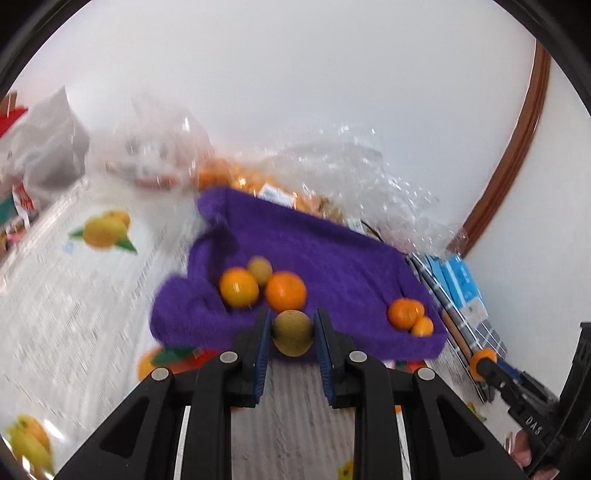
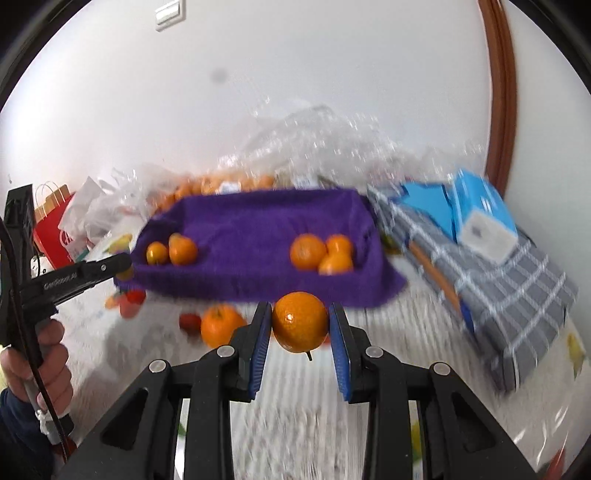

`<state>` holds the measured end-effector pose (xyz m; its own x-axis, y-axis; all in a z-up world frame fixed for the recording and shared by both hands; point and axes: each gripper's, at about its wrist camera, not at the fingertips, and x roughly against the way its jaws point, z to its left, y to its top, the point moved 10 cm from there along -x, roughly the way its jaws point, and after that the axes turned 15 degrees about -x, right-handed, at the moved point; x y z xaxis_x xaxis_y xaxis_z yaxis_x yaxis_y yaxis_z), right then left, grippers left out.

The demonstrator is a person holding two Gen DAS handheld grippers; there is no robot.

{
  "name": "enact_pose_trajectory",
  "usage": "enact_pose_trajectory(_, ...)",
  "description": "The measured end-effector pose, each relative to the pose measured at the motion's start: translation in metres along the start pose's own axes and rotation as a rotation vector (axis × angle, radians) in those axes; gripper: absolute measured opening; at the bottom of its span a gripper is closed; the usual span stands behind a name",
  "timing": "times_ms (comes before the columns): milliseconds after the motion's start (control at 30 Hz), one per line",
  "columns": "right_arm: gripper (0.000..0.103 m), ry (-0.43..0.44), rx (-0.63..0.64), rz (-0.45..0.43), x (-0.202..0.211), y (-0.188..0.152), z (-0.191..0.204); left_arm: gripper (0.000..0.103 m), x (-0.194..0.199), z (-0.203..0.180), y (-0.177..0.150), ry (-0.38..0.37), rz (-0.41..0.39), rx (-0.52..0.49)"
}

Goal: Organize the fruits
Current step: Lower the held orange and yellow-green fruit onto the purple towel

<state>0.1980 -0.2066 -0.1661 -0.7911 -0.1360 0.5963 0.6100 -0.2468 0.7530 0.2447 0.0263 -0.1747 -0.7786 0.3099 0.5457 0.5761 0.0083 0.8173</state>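
Left gripper (image 1: 292,334) is clamped on a round greenish-brown fruit (image 1: 292,332), blue ribbed pads (image 1: 263,354) pressing both sides; it sits at the near edge of the purple towel (image 1: 314,240). Right gripper (image 2: 300,325) is clamped on a glossy orange (image 2: 300,320), short stem poking out underneath, in front of the towel's near hem.

Left wrist view only: left cluster on the towel is three pieces, two orange citrus (image 1: 239,287) touching, with a small dull green-brown fruit (image 1: 259,270) behind them. Right side shows two mandarins (image 1: 405,313) touching. Printed lemons (image 1: 103,230) on the white ribbed tablecloth (image 1: 66,295). The right gripper's tip with its orange shows at lower right (image 1: 484,360).

Right wrist view only: right cluster is three mandarins (image 2: 308,252), packed together; left cluster shows as two orange fruit (image 2: 183,250). A loose orange (image 2: 221,325) with a green stem end lies on the cloth off the towel, just left of the fingers. A small red thing (image 2: 190,320) beside it, too blurred to tell. A hand (image 2: 44,365) holds the left gripper's handle at the left edge. Red paper bag (image 2: 51,221) with cord handles far left. Wall switch plate (image 2: 170,14) up top.

Both: towel is fuzzy terry, draped with raised folded edges like a shallow tray. Crinkly clear plastic bags (image 2: 314,147) of oranges behind it. Grey checked fabric (image 2: 517,288) with blue boxes (image 2: 480,210) on top to the right. Brown curved door frame (image 2: 502,92). Heavy motion blur on the cloth.
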Motion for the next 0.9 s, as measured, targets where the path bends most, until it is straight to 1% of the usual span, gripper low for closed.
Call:
enact_pose_trajectory(67, 0.031, 0.015, 0.003, -0.017, -0.007, 0.018, 0.007, 0.023, 0.0, 0.005, 0.015, 0.024, -0.007, -0.021)
enact_pose_trajectory(200, 0.031, 0.023, -0.004, -0.037, -0.023, 0.044, 0.015, 0.023, -0.005, 0.01, 0.037, 0.038, -0.019, -0.041)
enact_pose_trajectory(300, 0.031, 0.023, -0.012, -0.032, -0.041, 0.061, 0.014, 0.023, -0.018, 0.011, 0.049, 0.045, -0.01, -0.052)
enact_pose_trajectory(367, 0.031, 0.018, -0.017, -0.025, -0.052, 0.068, 0.012, 0.023, -0.034, 0.009, 0.054, 0.035, 0.013, -0.057)
enact_pose_trajectory(500, 0.031, 0.0, -0.026, 0.0, -0.08, 0.076, 0.003, 0.023, -0.059, 0.002, 0.056, 0.04, 0.056, -0.086)
enact_pose_trajectory(567, 0.031, -0.011, -0.041, 0.021, -0.098, 0.079, -0.003, 0.023, -0.077, -0.003, 0.056, 0.046, 0.092, -0.103)
enact_pose_trajectory(633, 0.031, -0.015, -0.061, 0.042, -0.113, 0.081, -0.008, 0.023, -0.087, -0.007, 0.054, 0.044, 0.111, -0.115)
enact_pose_trajectory(733, 0.031, -0.031, -0.083, 0.071, -0.132, 0.082, -0.014, 0.023, -0.108, -0.013, 0.051, 0.057, 0.161, -0.138)
enact_pose_trajectory(900, 0.031, -0.051, -0.104, 0.11, -0.157, 0.079, -0.022, 0.023, -0.13, -0.014, 0.042, 0.056, 0.234, -0.151)
